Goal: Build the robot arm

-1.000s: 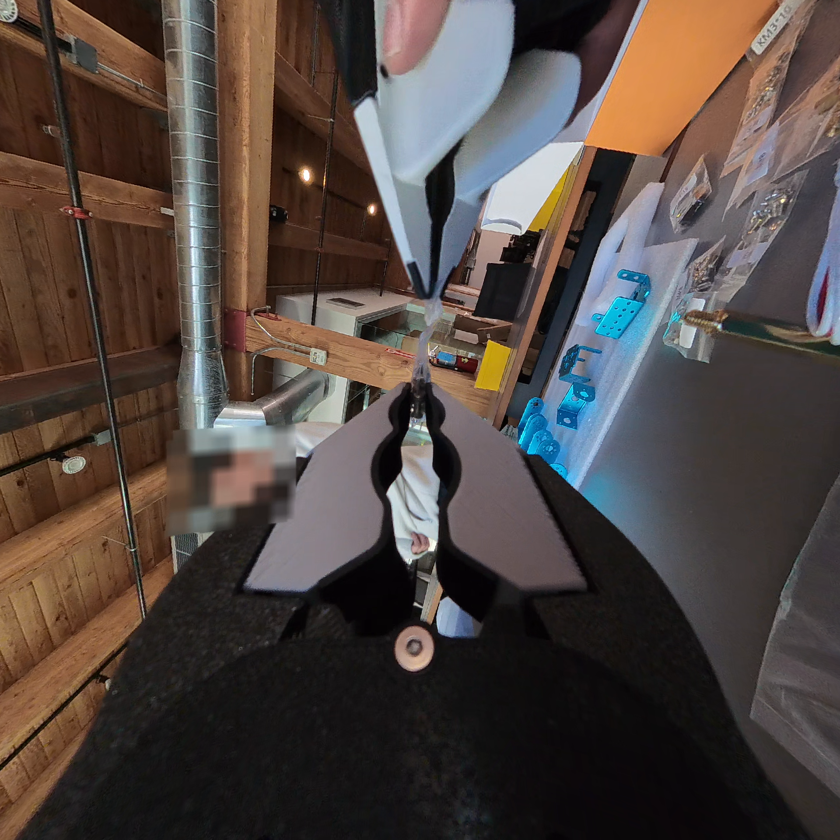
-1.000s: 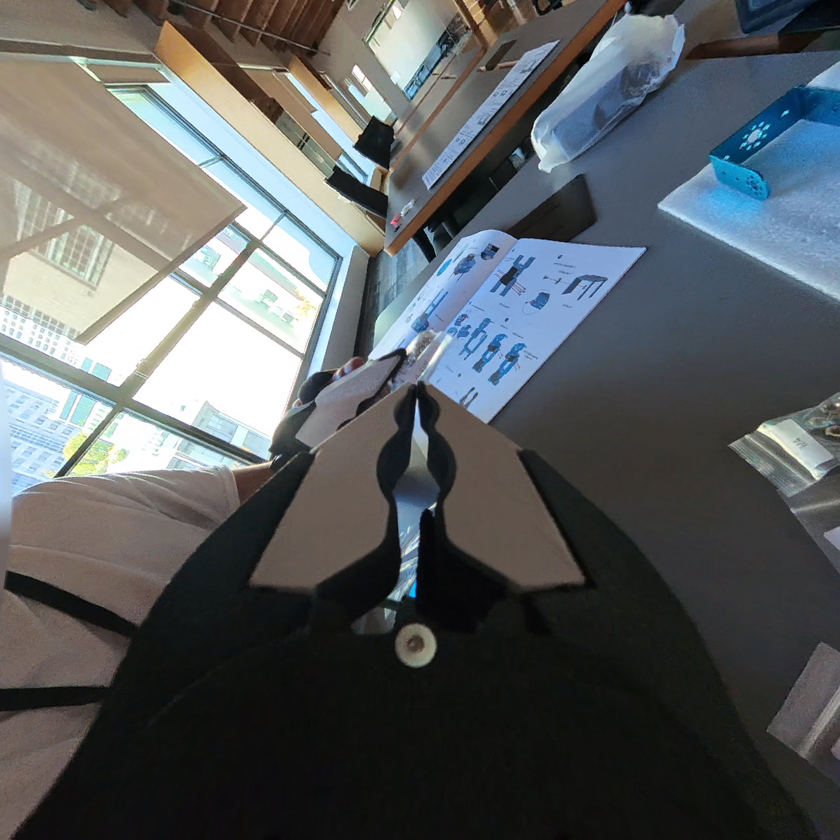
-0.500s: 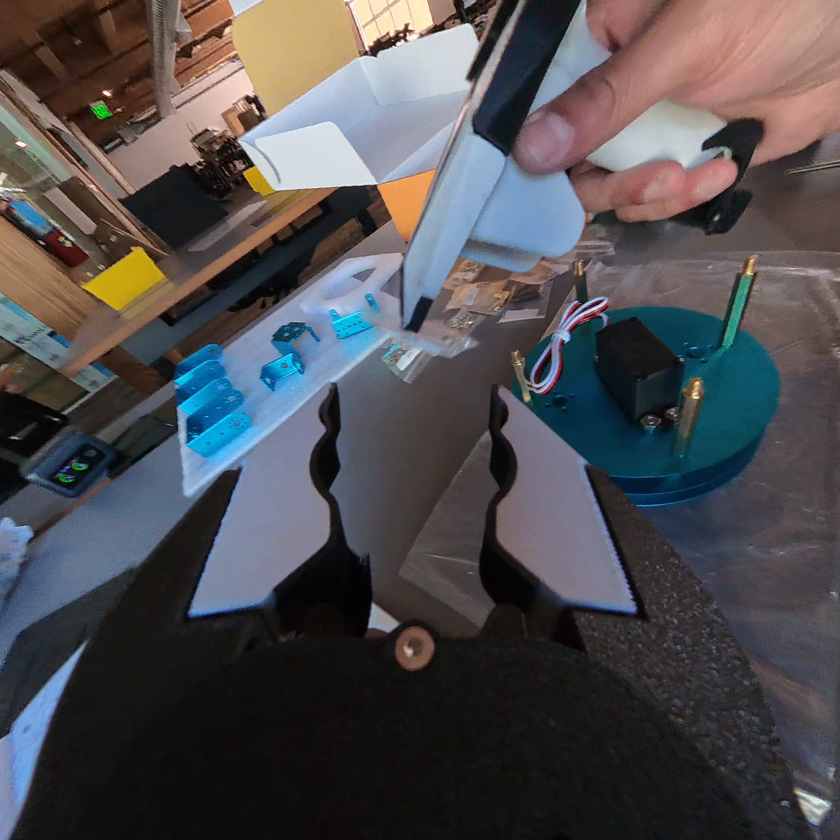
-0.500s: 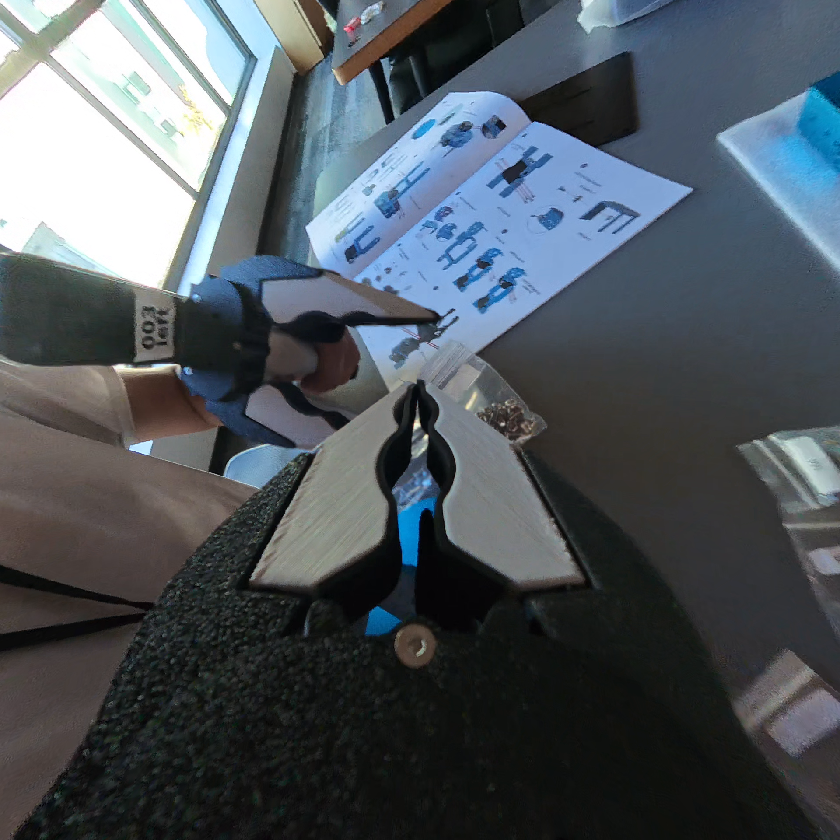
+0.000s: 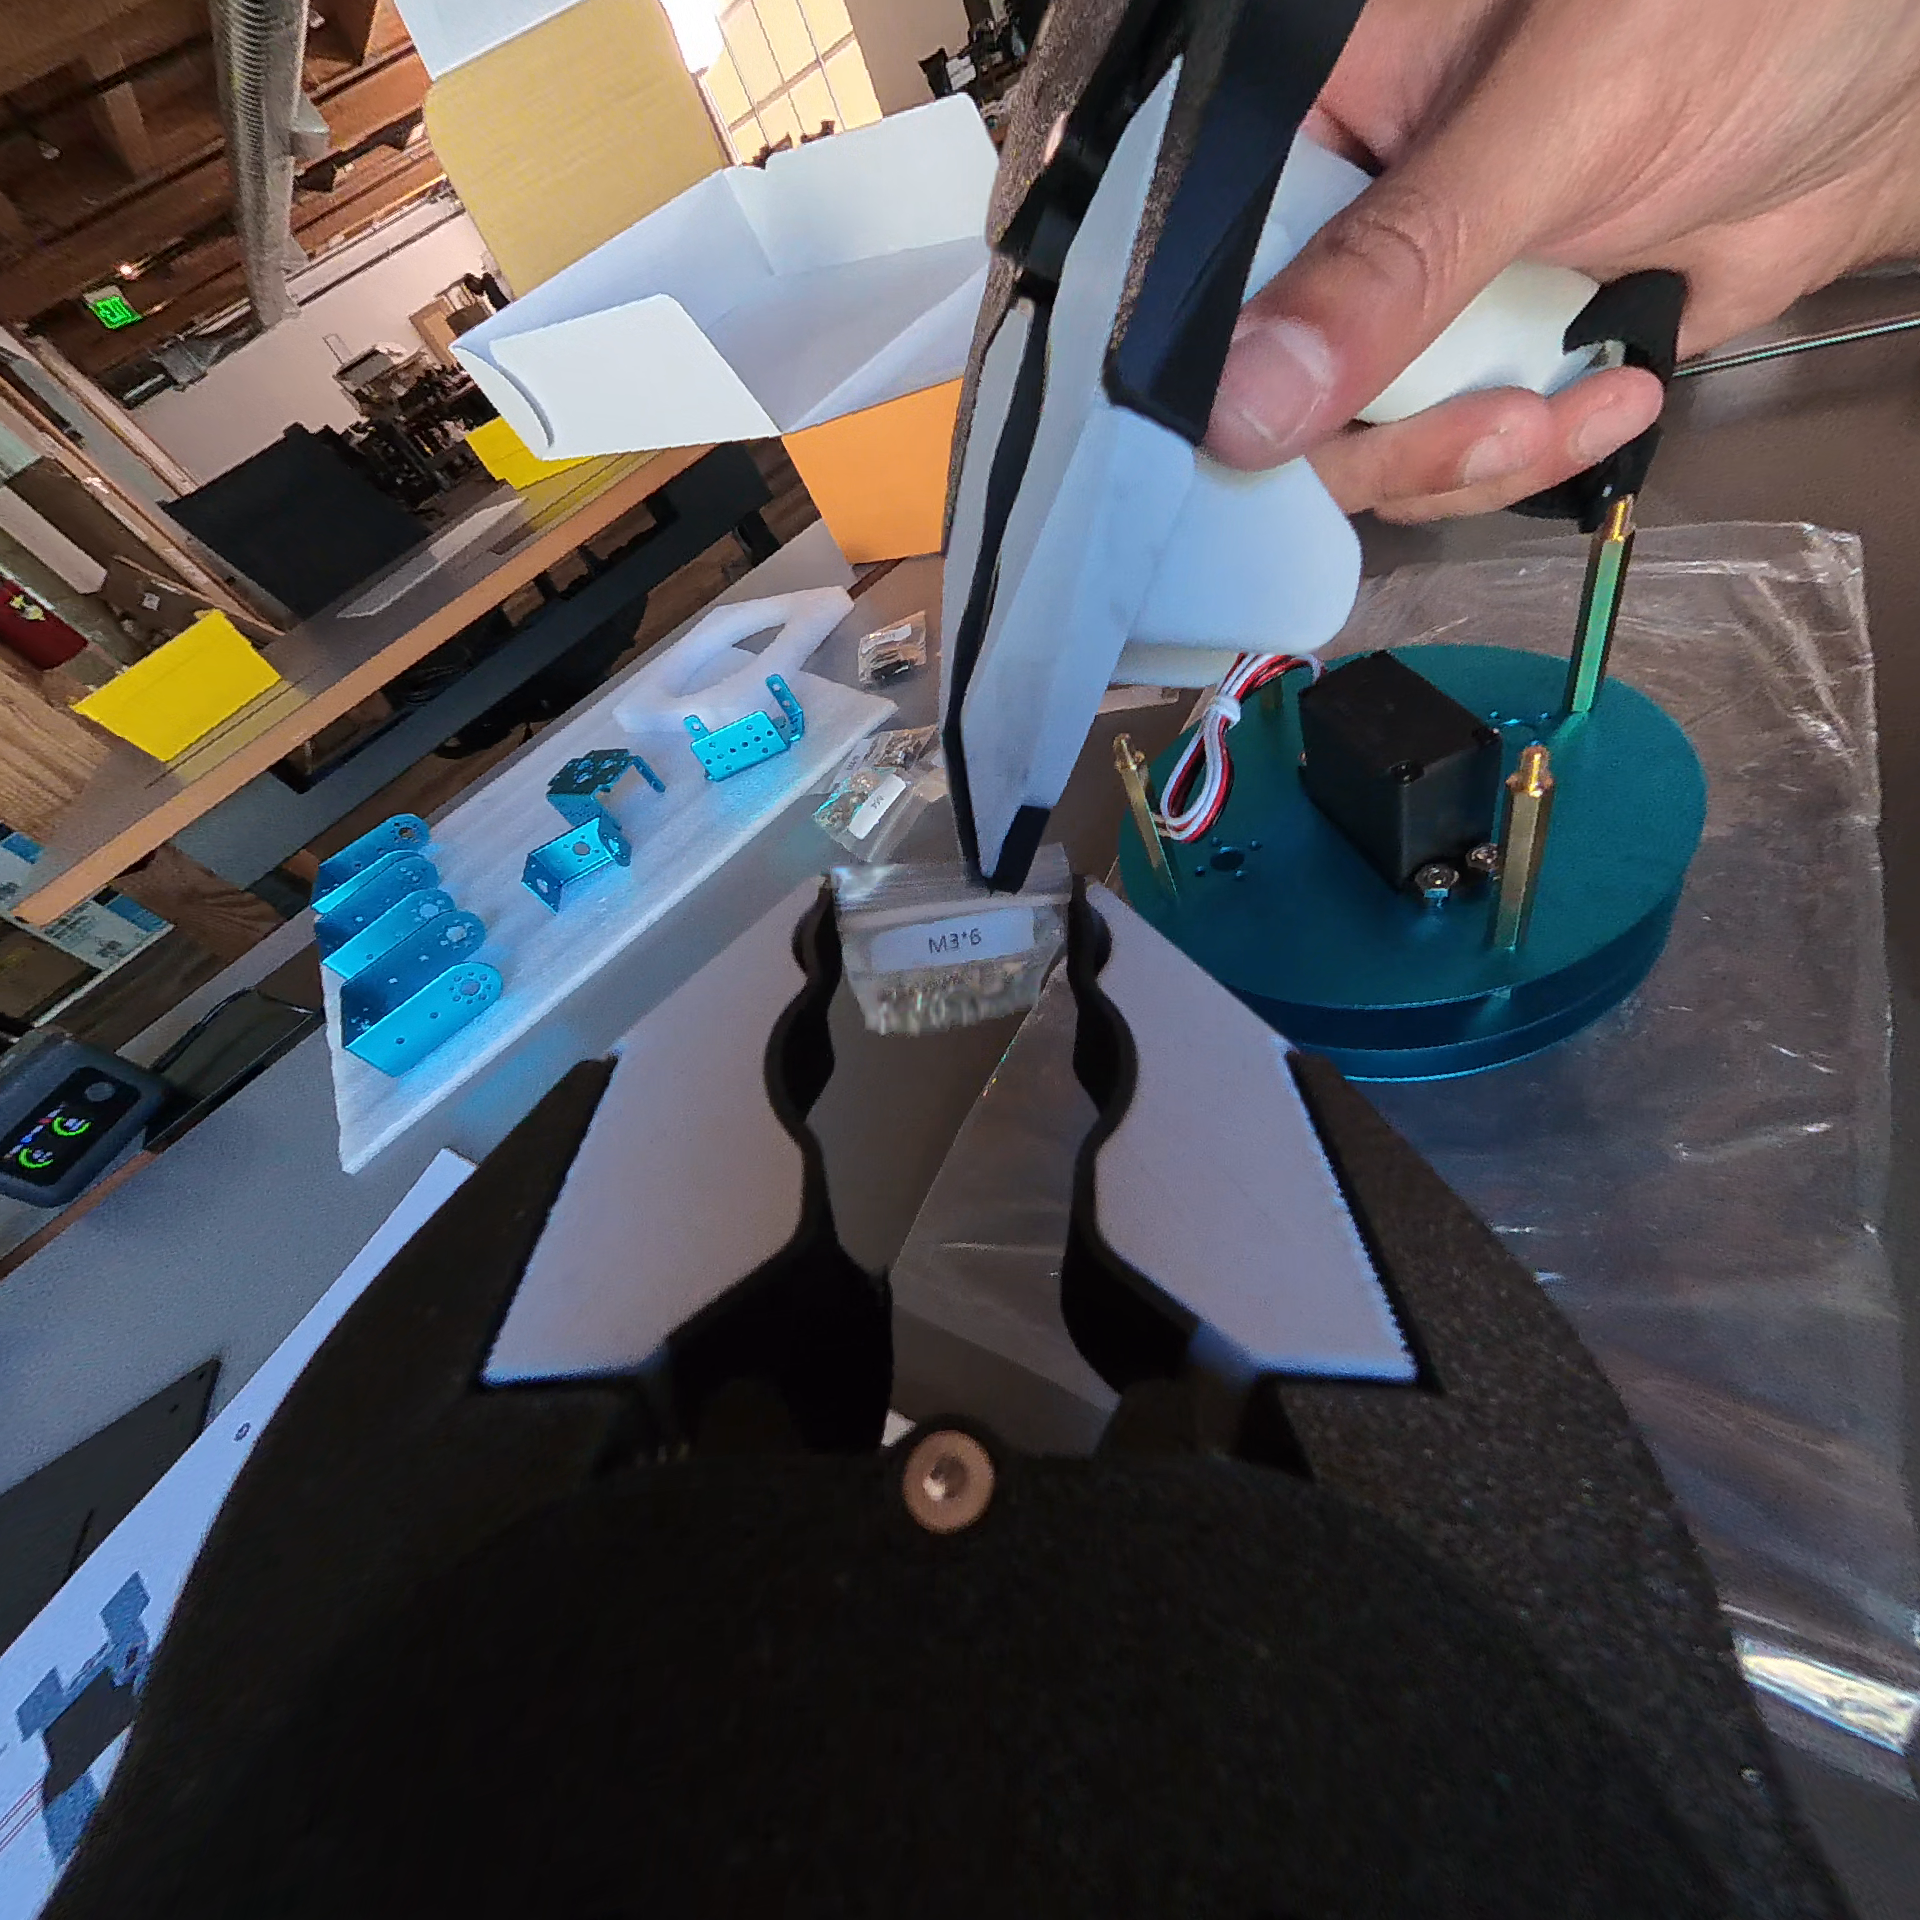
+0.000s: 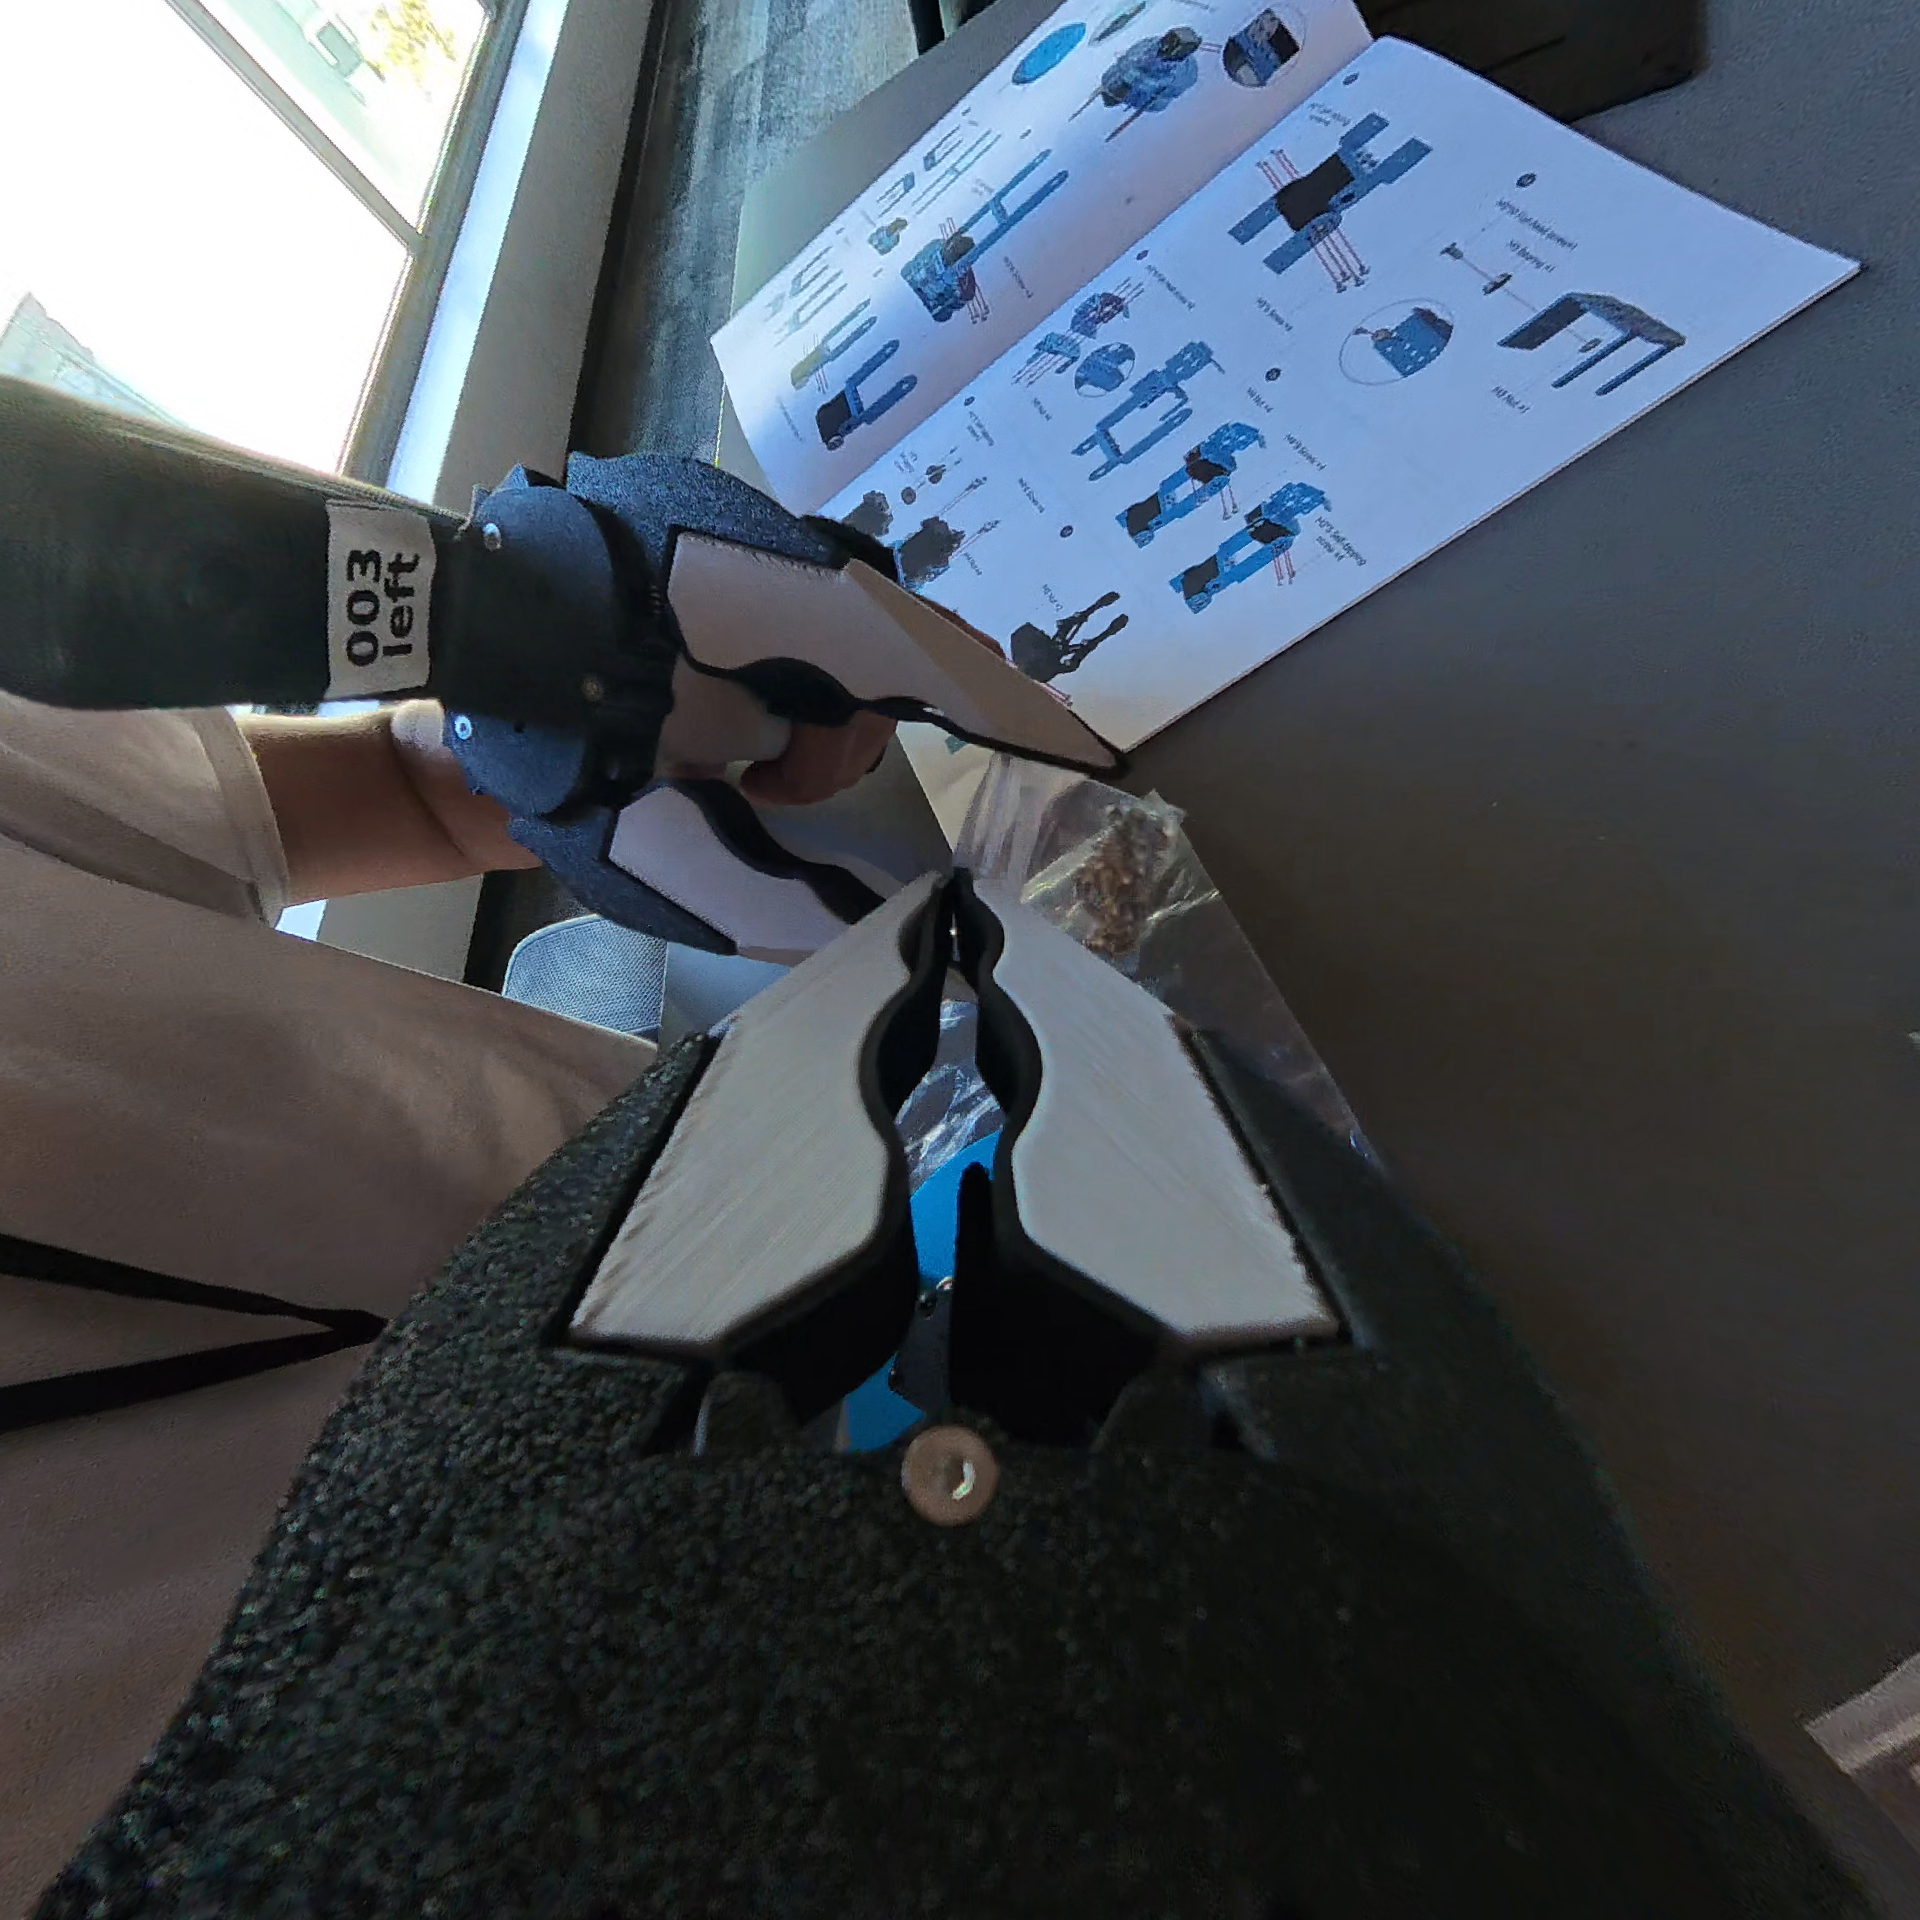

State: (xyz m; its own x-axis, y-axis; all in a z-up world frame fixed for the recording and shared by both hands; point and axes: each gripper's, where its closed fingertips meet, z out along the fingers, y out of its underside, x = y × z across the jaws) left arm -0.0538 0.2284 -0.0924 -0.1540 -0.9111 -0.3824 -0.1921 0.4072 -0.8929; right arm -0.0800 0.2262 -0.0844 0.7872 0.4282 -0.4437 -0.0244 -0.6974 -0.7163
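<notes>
Now right tongs (image 5: 992, 883) pinch a screw bag (image 5: 951, 961) hanging between wide-open left tongs (image 5: 951, 914).

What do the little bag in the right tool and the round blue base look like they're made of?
Small bag: thin clear plastic film, glossy and crinkled, with small metal hardware showing through. Round blue base: probably anodized aluminium, with an even satin metallic blue, crisp drilled holes and brass-coloured standoffs.
</notes>
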